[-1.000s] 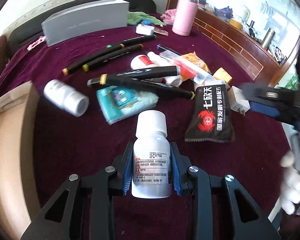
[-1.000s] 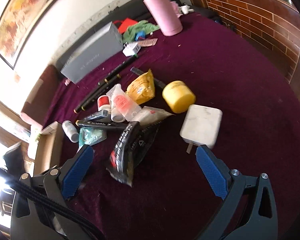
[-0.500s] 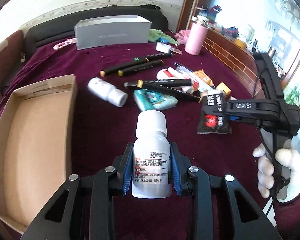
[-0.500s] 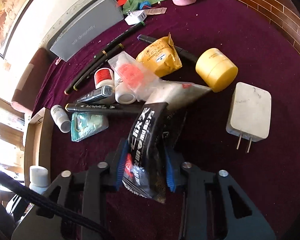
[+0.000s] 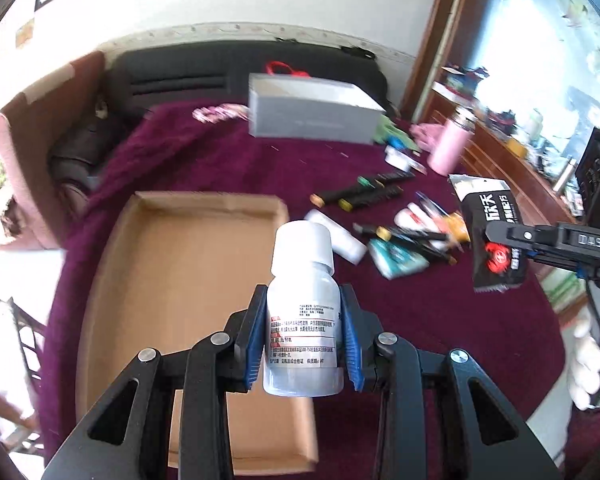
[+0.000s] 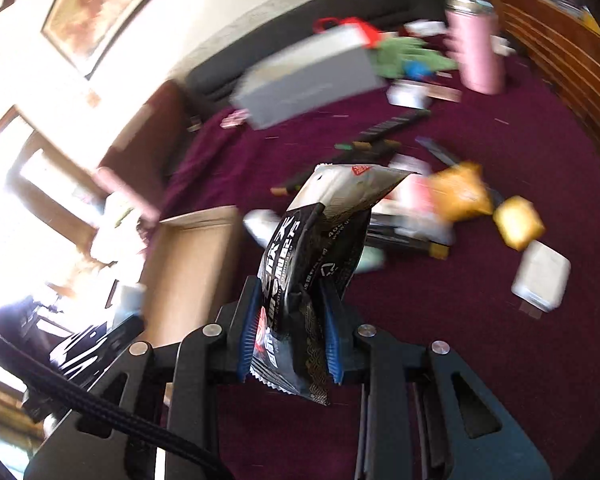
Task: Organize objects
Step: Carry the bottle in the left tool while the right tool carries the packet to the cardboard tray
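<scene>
The cardboard tray (image 5: 148, 280) lies empty at the left on the maroon cloth (image 5: 220, 168). The left gripper (image 5: 303, 340) is clamped on the white bottle (image 5: 302, 320), upright and above the tray's right edge. The right gripper (image 6: 290, 336) pinches the black sachet (image 6: 312, 264) by its lower end, clear of the clutter of markers (image 5: 364, 196). Risk: the limp sachet may slip or swing out, since only its folded end is gripped. Releasing the bottle too far right would drop it outside the tray wall.
</scene>
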`<state>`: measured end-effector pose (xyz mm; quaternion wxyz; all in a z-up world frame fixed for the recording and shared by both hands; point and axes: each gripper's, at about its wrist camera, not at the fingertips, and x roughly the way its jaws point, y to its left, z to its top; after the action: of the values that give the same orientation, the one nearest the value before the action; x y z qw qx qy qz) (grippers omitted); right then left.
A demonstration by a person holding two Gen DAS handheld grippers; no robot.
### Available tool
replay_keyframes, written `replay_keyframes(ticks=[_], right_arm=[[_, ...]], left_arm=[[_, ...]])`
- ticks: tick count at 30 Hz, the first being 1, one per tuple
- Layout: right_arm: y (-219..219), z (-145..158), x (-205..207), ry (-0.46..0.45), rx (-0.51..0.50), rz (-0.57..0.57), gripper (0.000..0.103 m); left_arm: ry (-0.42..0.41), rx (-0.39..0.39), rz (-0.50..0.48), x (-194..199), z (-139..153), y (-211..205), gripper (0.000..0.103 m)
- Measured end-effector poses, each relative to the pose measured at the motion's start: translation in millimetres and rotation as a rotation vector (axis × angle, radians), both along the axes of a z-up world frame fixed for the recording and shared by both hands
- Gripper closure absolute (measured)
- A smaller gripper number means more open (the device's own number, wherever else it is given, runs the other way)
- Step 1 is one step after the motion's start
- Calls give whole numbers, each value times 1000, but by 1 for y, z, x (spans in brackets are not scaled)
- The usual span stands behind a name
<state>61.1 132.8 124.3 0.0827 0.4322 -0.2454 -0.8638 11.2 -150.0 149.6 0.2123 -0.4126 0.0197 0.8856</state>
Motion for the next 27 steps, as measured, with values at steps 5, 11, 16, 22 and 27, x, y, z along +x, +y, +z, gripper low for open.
replay_keyframes(ticks=[5,11,16,22,27], right_arm=[[-67,15,-53,-1,-41,151,76],[-143,-15,-116,-86,23,237,76],[-169,-54,-153,-158,80,234,76],[-175,-88,-176,-198,141,226,77],[-169,-101,-186,-214,125,210,77]], left_arm=[[-35,-35,50,-47,2,-19,74],[-136,-12,92,-104,-42,-37,74],[-223,30,127,-128,-83,-47,74],[-277,60,123,-150,-111,-46,74],[-303,93,136,-158,-127,-47,74]])
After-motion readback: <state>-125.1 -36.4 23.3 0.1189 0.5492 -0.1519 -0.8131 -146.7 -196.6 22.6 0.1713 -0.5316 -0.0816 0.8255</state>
